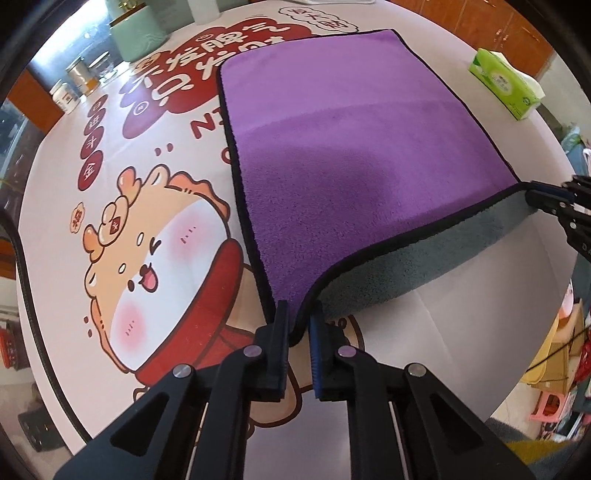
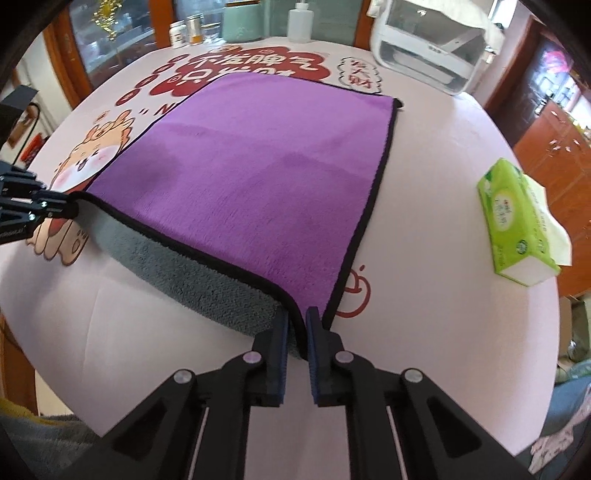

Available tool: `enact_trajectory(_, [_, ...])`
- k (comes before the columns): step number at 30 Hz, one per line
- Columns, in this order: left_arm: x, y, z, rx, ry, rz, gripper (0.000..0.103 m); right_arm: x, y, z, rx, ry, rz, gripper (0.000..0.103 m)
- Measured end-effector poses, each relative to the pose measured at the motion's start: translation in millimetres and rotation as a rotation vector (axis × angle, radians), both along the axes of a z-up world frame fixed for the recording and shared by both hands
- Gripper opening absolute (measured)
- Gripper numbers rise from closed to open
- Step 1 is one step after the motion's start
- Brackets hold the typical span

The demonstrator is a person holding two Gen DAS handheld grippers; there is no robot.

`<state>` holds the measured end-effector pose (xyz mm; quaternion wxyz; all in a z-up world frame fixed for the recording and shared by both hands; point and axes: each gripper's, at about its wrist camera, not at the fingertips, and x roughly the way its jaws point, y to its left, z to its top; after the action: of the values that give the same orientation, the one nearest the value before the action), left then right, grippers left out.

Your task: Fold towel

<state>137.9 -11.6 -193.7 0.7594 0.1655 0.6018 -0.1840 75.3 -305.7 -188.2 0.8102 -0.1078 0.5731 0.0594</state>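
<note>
A purple towel (image 1: 354, 147) with a black hem and grey underside lies spread on the round table; it also shows in the right wrist view (image 2: 258, 177). My left gripper (image 1: 299, 325) is shut on its near left corner, lifted a little off the table. My right gripper (image 2: 296, 325) is shut on the near right corner, also raised. The near edge between them hangs in a curve and shows the grey underside (image 2: 192, 273). The right gripper shows at the right edge of the left wrist view (image 1: 532, 192); the left gripper shows at the left edge of the right wrist view (image 2: 70, 205).
The table has a cartoon-printed cloth (image 1: 155, 236). A green tissue pack (image 2: 517, 225) lies to the right of the towel. A white appliance (image 2: 428, 40), a white bottle (image 2: 300, 20), small jars (image 2: 186, 27) and a green canister (image 1: 136, 26) stand at the far edge.
</note>
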Motion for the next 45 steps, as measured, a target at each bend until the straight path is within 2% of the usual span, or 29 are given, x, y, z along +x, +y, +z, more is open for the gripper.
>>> enact_trajectory(10, [9,-4,29,-0.011,-0.063,0.025,0.007,7,11,26,-0.050,-0.072,-0.101,0.007])
enact_trajectory(21, [33,-2,55,-0.027,-0.112,0.033,0.007,31,9,58,-0.031,-0.127,-0.153,0.007])
enact_trajectory(27, [66,-8,65,-0.016,-0.143,0.071,0.007,69,-2,70,0.012,-0.149,-0.159,0.007])
enact_trajectory(34, [127,-23,75,0.011,-0.180,0.128,0.007,131,-19,70,0.039,-0.159,-0.166,0.006])
enact_trajectory(45, [205,-44,49,0.068,-0.181,0.199,0.007,213,-41,46,0.080,-0.141,-0.187,0.006])
